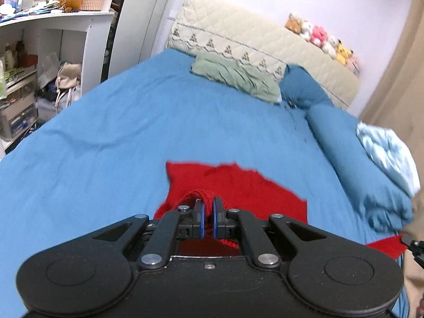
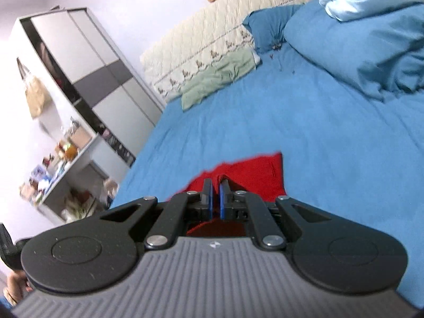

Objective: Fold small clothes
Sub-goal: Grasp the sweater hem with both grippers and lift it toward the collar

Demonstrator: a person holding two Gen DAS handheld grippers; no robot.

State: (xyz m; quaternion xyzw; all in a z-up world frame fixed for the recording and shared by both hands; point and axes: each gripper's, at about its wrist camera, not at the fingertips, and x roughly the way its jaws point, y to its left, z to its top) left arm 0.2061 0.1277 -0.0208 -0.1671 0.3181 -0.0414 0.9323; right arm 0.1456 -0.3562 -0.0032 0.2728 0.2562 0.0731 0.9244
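Note:
A red knit garment (image 1: 238, 185) lies on the blue bed sheet (image 1: 106, 132). My left gripper (image 1: 208, 206) is shut on a bunched edge of the red garment and holds it slightly lifted. In the right wrist view my right gripper (image 2: 216, 188) is shut on another edge of the same red garment (image 2: 254, 175), which spreads ahead of it on the sheet (image 2: 291, 122). Part of the garment is hidden under both grippers. The tip of the right gripper (image 1: 414, 246) shows at the right edge of the left wrist view beside a red corner.
A green folded cloth (image 1: 233, 75) lies by the quilted headboard (image 1: 265, 42). Blue pillows and a bunched blue duvet (image 1: 357, 153) fill the right side, with a pale blue cloth (image 1: 387, 148) on top. White shelves (image 1: 53, 53) and a wardrobe (image 2: 87, 74) stand left of the bed.

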